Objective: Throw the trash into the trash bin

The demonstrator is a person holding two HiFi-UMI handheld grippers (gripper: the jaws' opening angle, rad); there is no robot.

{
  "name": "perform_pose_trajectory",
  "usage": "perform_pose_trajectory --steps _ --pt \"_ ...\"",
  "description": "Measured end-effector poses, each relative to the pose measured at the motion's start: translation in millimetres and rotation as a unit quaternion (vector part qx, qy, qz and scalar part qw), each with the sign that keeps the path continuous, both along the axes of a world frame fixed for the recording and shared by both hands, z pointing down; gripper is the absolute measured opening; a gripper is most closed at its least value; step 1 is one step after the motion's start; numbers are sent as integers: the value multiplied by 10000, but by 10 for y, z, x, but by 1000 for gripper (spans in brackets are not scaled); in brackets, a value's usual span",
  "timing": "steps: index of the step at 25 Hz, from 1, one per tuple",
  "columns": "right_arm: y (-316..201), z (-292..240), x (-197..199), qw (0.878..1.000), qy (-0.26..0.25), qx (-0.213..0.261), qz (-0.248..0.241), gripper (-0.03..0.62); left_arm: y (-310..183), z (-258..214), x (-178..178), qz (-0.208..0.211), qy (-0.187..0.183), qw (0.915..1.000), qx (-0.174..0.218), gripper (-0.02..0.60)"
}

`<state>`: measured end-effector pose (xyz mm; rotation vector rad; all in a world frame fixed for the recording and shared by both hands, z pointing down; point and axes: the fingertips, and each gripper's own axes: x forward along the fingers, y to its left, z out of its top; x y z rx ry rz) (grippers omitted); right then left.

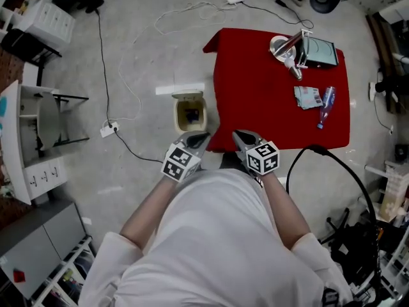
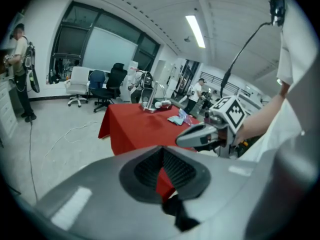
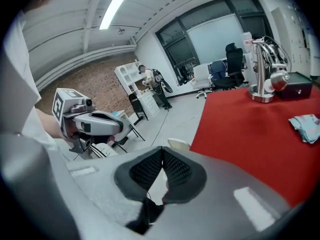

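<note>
A beige trash bin (image 1: 190,112) with its lid up stands on the floor just left of the red table (image 1: 255,101); its rim (image 3: 178,144) also shows in the right gripper view. On the table's right side lie a crumpled packet (image 1: 308,97) (image 3: 306,124) and a plastic bottle (image 1: 326,106). My left gripper (image 1: 197,139) (image 2: 162,149) hangs near my body, just short of the bin, its jaws shut and empty. Beside it my right gripper (image 1: 241,137) (image 3: 162,149) hovers at the table's near edge, also shut and empty. Each gripper sees the other alongside it.
A metal stand with a cup (image 1: 285,48) and a black box (image 1: 319,53) sit at the table's far edge. Cables and a power strip (image 1: 107,130) lie on the floor at left. White shelving (image 1: 32,146) stands far left, a thick black cable (image 1: 332,165) at right.
</note>
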<state>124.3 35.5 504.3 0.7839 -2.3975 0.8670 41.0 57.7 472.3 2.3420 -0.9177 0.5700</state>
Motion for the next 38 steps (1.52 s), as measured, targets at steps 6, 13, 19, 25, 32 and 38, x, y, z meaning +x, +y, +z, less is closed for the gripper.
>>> perform_pose_trajectory --steps 6,13,19,25,32,38 --pt "-163 18 571 9998 88 41 148 2 -149 1 523 125 29 9999 32 3" --pt "-408 53 1156 9988 112 52 474 19 -303 48 891 220 -54 9997 -17 5" --pt "-611 64 1798 9953 216 109 936 26 -435 69 1277 334 -44 9994 -52 5" --pt "-760 118 2377 9905 275 158 1336 35 -589 147 1706 483 -72 9987 -127 5" --pt "-870 224 3207 9747 524 118 2171 38 -738 217 2065 615 -227 9975 -280 5" --pt "-943 355 4021 9543 851 36 2864 52 -839 292 2411 814 -252 9957 -377 5"
